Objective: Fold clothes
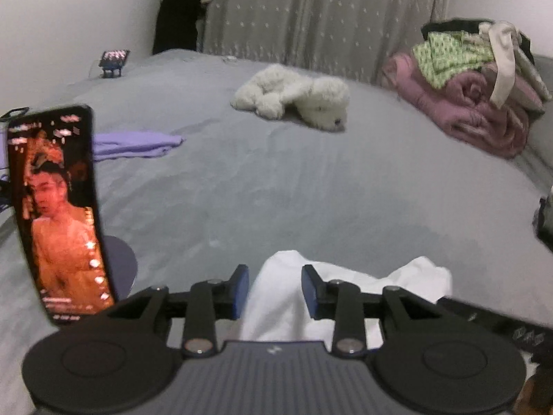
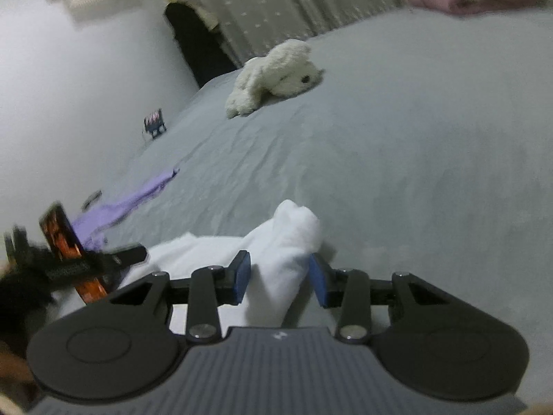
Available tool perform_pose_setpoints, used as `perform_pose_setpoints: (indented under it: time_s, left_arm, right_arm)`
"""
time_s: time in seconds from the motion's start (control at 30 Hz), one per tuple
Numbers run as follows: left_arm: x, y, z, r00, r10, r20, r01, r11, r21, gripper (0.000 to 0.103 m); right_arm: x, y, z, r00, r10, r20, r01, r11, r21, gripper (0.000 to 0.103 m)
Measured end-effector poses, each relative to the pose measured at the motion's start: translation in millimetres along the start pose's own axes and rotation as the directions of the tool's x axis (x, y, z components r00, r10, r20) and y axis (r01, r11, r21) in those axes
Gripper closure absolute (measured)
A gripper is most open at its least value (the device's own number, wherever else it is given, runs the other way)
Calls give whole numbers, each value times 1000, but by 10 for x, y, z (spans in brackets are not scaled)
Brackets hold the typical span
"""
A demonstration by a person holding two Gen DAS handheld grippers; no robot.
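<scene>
Both grippers stood over 1 rumpled white cotton garment (image 1: 276,297) at the near edge of the grey-sheeted bed (image 1: 311,190). The left gripper (image 1: 274,292) had its jaws apart with cloth between them, the pads not pressing; the right gripper (image 2: 280,278) likewise straddled a raised fold, jaws apart. I judged the step to be regrasping for a fold. Next, each needed to close on an edge and spread the cloth flat. Counted: 1 flat lilac garment (image 1: 134,143) far left, 1 white plush dog (image 1: 293,98), 1 heap of pink and green laundry (image 1: 473,86), 1 lit phone (image 1: 58,214).
</scene>
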State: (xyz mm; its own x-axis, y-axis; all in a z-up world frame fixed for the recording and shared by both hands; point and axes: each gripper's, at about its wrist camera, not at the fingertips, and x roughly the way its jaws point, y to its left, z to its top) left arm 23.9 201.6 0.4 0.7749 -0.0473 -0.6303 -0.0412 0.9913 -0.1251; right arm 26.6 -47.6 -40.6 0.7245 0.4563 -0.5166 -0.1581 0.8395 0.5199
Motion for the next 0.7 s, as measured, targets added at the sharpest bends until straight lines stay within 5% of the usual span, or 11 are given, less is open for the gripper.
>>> perform_pose_setpoints:
  time_s: [0.13,0.23,0.33,0.4,0.5,0.57,0.7]
  left_arm:
    - [148,84,-98,999,-51,4,51,999,-16,75]
    - [168,99,-143,997,-61,41,62,998,-18,90]
    - [181,41,-206,998,3,70,-6,999,51,91]
    - [198,27,-232,997,32,73,-38,996,79,81]
    - [125,43,-200,995,49,85,-55,996,71,70]
    - [50,81,-190,996,36,86,-41,997,66,70]
    - [-185,179,-229,994,7,107,-15,998,69,70]
  right_arm:
    - [72,-35,52,999,24,23,-25,998,50,61]
    - [126,18,49,999,7,32,-7,1000,-8,97]
    - [117,53,-16,994,-81,76,87,993,-74,97]
    - [220,15,-69,988,-150,47,153,985,-83,98]
    - [186,-14,-75,990,-131,52,134,989,-56,93]
    - [112,-26,-71,991,-121,56,124,991,-44,78]
    - [-100,23,-113,992,-108,72,113,992,-65,74]
